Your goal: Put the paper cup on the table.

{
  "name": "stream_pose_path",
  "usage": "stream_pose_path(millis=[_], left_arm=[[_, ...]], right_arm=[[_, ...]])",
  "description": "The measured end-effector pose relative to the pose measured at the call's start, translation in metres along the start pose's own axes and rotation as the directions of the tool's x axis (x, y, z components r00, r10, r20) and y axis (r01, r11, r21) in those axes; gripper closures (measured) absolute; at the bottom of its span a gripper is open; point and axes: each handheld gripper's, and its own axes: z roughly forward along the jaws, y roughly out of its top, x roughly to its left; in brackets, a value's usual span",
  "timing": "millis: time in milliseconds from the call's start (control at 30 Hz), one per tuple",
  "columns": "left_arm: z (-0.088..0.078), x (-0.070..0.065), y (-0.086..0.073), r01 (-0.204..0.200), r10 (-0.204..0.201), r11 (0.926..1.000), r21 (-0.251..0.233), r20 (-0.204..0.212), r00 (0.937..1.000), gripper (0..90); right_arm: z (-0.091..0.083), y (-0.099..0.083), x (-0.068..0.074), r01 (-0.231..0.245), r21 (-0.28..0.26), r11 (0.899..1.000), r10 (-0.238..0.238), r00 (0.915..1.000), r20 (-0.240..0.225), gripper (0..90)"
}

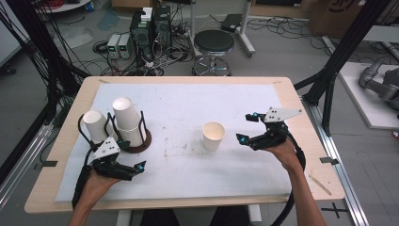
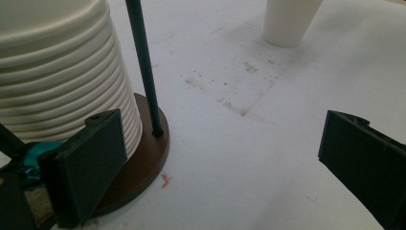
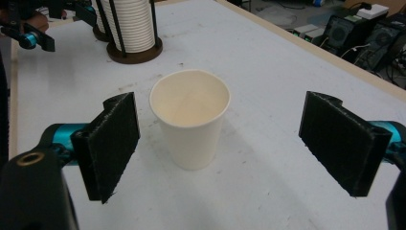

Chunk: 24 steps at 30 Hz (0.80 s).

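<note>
A single upright white paper cup [image 3: 190, 117] stands on the white-covered counter [image 1: 188, 179], right of centre, just ahead of the right gripper [image 3: 218, 143], whose jaws are wide apart with the cup between them, untouched. The left gripper [image 2: 210, 163] (jaws likewise spread, holding nothing) sits beside the ribbed stack of white cups [image 2: 57, 72] on its round brown wooden base [image 2: 143, 158].

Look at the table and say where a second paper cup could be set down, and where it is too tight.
The bare white mat behind the single cup is free, as is the strip between that cup and the cup holder. The left edge is crowded: two cup stacks and the left hand-held gripper.
</note>
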Motion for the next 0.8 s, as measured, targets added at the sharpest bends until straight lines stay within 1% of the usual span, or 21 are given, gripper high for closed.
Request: stream_pose_path(millis=[67, 233, 267, 533, 800], left_arm=[[0.0, 0.0, 0.0, 0.003, -0.003, 1.0, -0.001, -0.006, 1.0, 2.4], [0.0, 0.001, -0.001, 0.001, -0.001, 1.0, -0.004, -0.006, 1.0, 2.4], [0.0, 0.0, -0.001, 0.005, -0.005, 1.0, -0.003, -0.008, 1.0, 2.4], [-0.001, 0.001, -0.002, 0.002, -0.002, 1.0, -0.008, -0.014, 0.9999, 2.4], [-0.001, 0.002, -0.003, 0.009, -0.009, 0.9999, -0.008, -0.019, 0.9998, 2.4]], right_arm=[[-0.002, -0.005, 0.0, -0.007, 0.003, 1.0, 0.007, 0.9999, 0.007, 14.2], [-0.004, -0.014, 0.002, -0.022, 0.01, 1.0, 0.022, 0.9997, 0.009, 14.3], [-0.005, -0.015, 0.002, -0.019, 0.012, 1.0, 0.018, 0.9997, 0.017, 14.3], [-0.006, -0.028, 0.008, -0.027, 0.009, 1.0, 0.026, 0.9994, 0.022, 14.3], [-0.003, -0.042, 0.01, -0.045, 0.037, 0.998, 0.044, 0.9986, 0.03, 14.3]])
